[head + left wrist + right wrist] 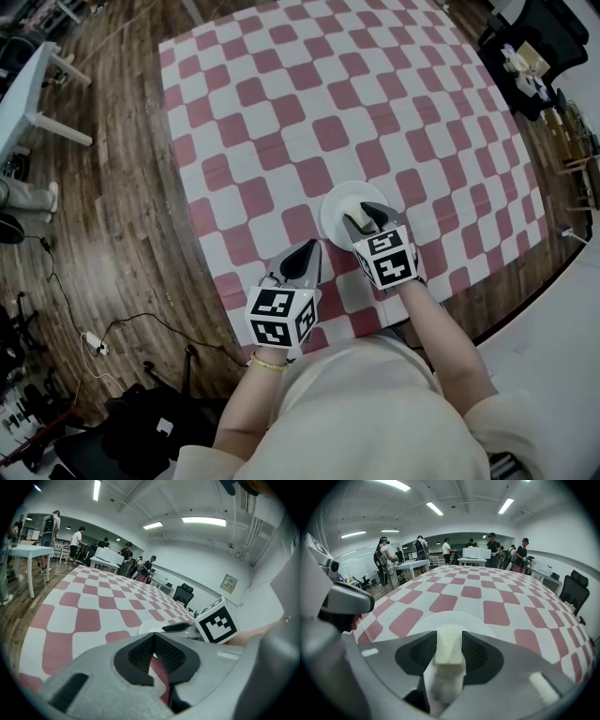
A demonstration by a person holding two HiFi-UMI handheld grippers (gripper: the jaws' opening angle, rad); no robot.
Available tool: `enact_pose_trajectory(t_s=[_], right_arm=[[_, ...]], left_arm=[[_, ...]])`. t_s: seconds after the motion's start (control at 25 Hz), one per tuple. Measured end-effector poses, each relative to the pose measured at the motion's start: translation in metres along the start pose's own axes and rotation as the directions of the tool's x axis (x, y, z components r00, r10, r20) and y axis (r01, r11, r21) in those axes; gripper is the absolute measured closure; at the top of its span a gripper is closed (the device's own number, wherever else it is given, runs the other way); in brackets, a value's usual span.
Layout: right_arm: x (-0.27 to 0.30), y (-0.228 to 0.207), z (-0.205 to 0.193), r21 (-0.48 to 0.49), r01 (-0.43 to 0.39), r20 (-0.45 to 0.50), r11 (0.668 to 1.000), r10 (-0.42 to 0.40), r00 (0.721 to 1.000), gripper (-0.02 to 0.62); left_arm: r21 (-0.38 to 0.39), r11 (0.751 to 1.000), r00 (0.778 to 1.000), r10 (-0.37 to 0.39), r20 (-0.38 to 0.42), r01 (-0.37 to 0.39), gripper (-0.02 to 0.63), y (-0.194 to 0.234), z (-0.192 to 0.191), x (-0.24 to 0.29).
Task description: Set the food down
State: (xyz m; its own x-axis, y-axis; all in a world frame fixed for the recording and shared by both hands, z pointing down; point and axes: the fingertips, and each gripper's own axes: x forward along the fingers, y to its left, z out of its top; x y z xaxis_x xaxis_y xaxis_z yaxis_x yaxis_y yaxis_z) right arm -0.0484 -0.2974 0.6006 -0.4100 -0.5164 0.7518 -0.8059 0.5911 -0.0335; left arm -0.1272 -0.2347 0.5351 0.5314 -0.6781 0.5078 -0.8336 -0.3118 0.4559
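Right gripper view: claw [448, 641] on food [447, 660]

The left gripper [153, 640] sat closed and empty just short of the white plate [148, 627]; the right gripper [174, 627] hovered over that plate.

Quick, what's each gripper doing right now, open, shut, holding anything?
Left gripper: shut, empty.
Right gripper: shut on the white food, above the plate.
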Motion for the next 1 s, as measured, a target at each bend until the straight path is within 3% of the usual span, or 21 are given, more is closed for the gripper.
enact_pose_trajectory(t_s=[0.6,1.0], right_arm=[[-0.014,0.000,0.006,0.013,0.011,0.046,1.000,-0.012,0.999,0.402],[-0.040,0.012,0.017,0.022,-0.008,0.116,1.000,0.005,0.993,0.425]], left_arm=[[0.018,1.000,1.000,-0.008,0.007,0.008,0.606,-0.007,0.001,-0.004],[0.025,1.000,1.000,-0.011,0.022,0.010,0.606,-0.020,-0.002,-0.012]])
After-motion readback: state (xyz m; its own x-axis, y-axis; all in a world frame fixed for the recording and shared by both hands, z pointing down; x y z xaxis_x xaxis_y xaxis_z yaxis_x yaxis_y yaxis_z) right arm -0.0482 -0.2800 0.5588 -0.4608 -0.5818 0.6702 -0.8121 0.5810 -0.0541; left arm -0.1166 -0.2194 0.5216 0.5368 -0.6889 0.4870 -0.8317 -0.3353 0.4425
